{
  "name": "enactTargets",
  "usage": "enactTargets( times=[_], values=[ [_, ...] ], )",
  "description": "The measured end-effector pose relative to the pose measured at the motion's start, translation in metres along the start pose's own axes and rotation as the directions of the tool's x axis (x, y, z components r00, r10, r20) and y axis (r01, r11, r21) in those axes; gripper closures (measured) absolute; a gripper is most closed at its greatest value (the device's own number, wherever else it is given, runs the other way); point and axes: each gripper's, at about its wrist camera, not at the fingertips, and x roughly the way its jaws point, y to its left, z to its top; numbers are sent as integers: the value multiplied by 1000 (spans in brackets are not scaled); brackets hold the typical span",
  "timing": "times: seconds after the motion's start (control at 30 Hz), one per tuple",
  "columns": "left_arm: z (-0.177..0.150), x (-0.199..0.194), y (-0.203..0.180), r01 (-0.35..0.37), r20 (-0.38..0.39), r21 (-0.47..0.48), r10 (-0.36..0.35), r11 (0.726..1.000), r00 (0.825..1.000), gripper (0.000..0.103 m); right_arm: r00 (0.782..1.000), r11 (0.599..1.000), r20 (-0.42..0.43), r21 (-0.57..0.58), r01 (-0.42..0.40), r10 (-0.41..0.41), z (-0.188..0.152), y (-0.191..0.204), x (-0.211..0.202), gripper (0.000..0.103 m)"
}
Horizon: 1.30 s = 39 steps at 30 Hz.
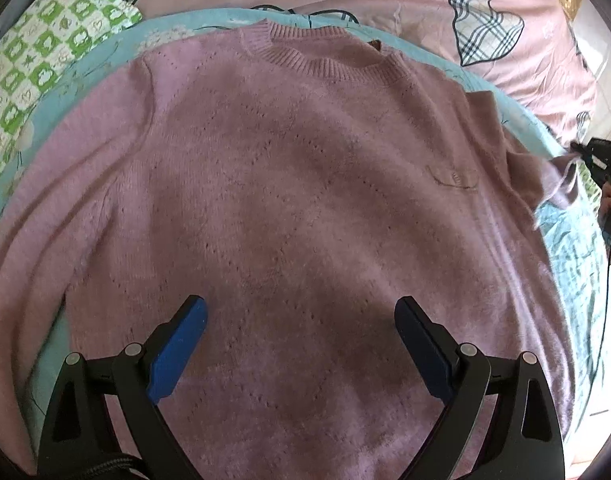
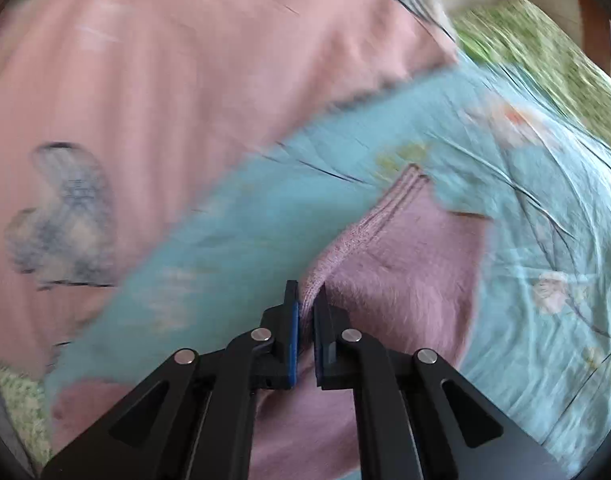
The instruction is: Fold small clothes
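Note:
A pink knit sweater (image 1: pixel 289 184) lies flat, front up, on a light blue floral sheet (image 1: pixel 105 56), collar at the far side. My left gripper (image 1: pixel 301 312) is open and empty, hovering over the sweater's lower middle. My right gripper (image 2: pixel 307 292) is shut on the sweater's sleeve (image 2: pixel 385 256) near its ribbed cuff and holds it raised above the sheet (image 2: pixel 265 220). In the left wrist view the right gripper (image 1: pixel 601 160) shows at the far right edge with the sleeve end lifted off the bed.
A pink quilt with plaid heart patches (image 1: pixel 485 24) lies beyond the sweater. A green and white checked pillow (image 1: pixel 37 64) sits at the far left. The right wrist view is motion blurred.

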Motion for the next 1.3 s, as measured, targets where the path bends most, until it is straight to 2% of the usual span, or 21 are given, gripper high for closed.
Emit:
enactTargets(
  times=[0.07, 0.13, 0.17, 0.23, 0.27, 0.3, 0.37, 0.4, 0.43, 0.53, 0.57, 0.6, 0.63, 0.67, 0.77, 0.8, 0.83, 0.93, 1.0, 1.1, 1.3],
  values=[
    [-3, -7, -1, 11, 11, -2, -11, 1000, 1000, 8, 993, 991, 9, -57, -119, 119, -13, 36, -14, 96],
    [-6, -16, 0, 16, 25, 1, -16, 1000, 1000, 8, 967, 956, -10, -144, -254, 255, -36, 80, -31, 96],
    [-7, -20, 1, 20, 33, 0, -20, 1000, 999, 8, 939, 921, -42, -183, -344, 342, -48, 104, -37, 96],
    [-10, -28, 6, 25, 47, -9, -25, 1000, 999, 8, 888, 855, -112, -240, -459, 446, -76, 142, -47, 96],
    [-12, -31, 9, 28, 52, -16, -27, 999, 998, 8, 858, 816, -161, -263, -514, 488, -91, 161, -49, 96],
    [-13, -34, 13, 29, 54, -25, -28, 999, 998, 8, 817, 762, -229, -296, -576, 529, -114, 189, -49, 96],
    [-17, -38, 23, 36, 54, -49, -33, 998, 998, 8, 765, 689, -321, -335, -643, 558, -146, 224, -45, 96],
    [-19, -41, 28, 41, 54, -59, -37, 997, 998, 8, 723, 637, -379, -346, -689, 577, -170, 246, -43, 96],
    [-21, -43, 33, 46, 56, -69, -42, 997, 998, 8, 692, 604, -422, -342, -720, 586, -184, 258, -40, 96],
    [-21, -45, 46, 65, 58, -92, -60, 994, 997, 8, 616, 534, -535, -323, -782, 578, -232, 294, -29, 94],
    [-20, -45, 50, 80, 58, -99, -75, 992, 996, 8, 583, 524, -587, -294, -800, 561, -248, 304, -22, 92],
    [-19, -45, 53, 93, 57, -105, -88, 990, 995, 8, 557, 531, -638, -262, -806, 531, -260, 310, -12, 82],
    [-17, -44, 56, 112, 54, -113, -106, 987, 993, 8, 543, 548, -678, -240, -801, 496, -270, 312, -4, 76],
    [-15, -41, 59, 125, 50, -119, -120, 985, 992, 8, 538, 558, -696, -233, -796, 476, -276, 312, -1, 69],
    [-6, -28, 65, 196, 26, -158, -194, 968, 981, 7, 545, 576, -691, -224, -786, 475, -284, 292, -10, 59],
    [-2, -20, 66, 235, 18, -176, -236, 956, 972, 7, 553, 590, -679, -215, -778, 483, -281, 281, -13, 56],
    [1, -14, 67, 256, 9, -191, -259, 948, 966, 7, 573, 609, -658, -213, -764, 489, -276, 269, -17, 56],
    [16, 8, 65, 310, -5, -254, -322, 916, 947, 7, 649, 670, -579, -222, -708, 494, -254, 234, -33, 55],
    [30, 20, 63, 327, -2, -271, -340, 905, 940, 7, 679, 696, -532, -214, -686, 506, -240, 211, -43, 55],
    [58, 40, 65, 307, 4, -312, -322, 899, 947, 7, 724, 733, -468, -209, -648, 507, -227, 189, -58, 55],
    [87, 59, 82, 366, 36, -392, -383, 844, 923, 8, 772, 772, -401, -207, -601, 494, -215, 160, -79, 55]
  ],
)
